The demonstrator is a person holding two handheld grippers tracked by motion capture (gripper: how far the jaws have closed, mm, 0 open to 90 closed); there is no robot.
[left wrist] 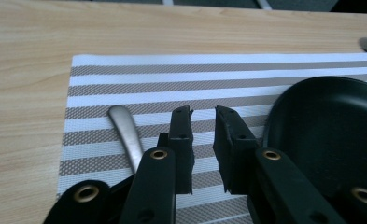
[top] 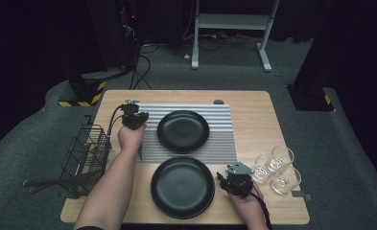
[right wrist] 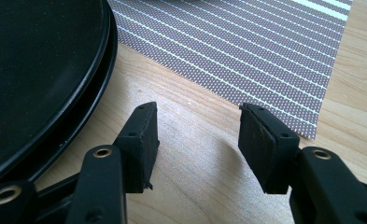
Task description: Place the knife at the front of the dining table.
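Note:
A striped placemat point(top: 222, 143) lies mid-table with a black plate point(top: 182, 131) on it. Nearer the front edge rests a second black plate point(top: 182, 186); the right gripper view shows two rims there, so it looks like a stack point(right wrist: 36, 70). My left gripper point(top: 134, 118) hovers over the mat's left part point(left wrist: 172, 79), its jaws point(left wrist: 203, 112) a little apart with nothing between them. A metal utensil handle point(left wrist: 125, 130) lies on the mat just left of them, and the plate point(left wrist: 330, 121) is to their right. My right gripper point(top: 234, 182) stands open over bare wood point(right wrist: 197, 109), between the stack and the mat point(right wrist: 246, 46).
Three clear glasses point(top: 277, 167) stand at the table's right edge, close to my right hand. A black wire basket point(top: 85, 153) with long-handled utensils hangs off the left side. A small grey object point(top: 218, 101) lies at the mat's far edge.

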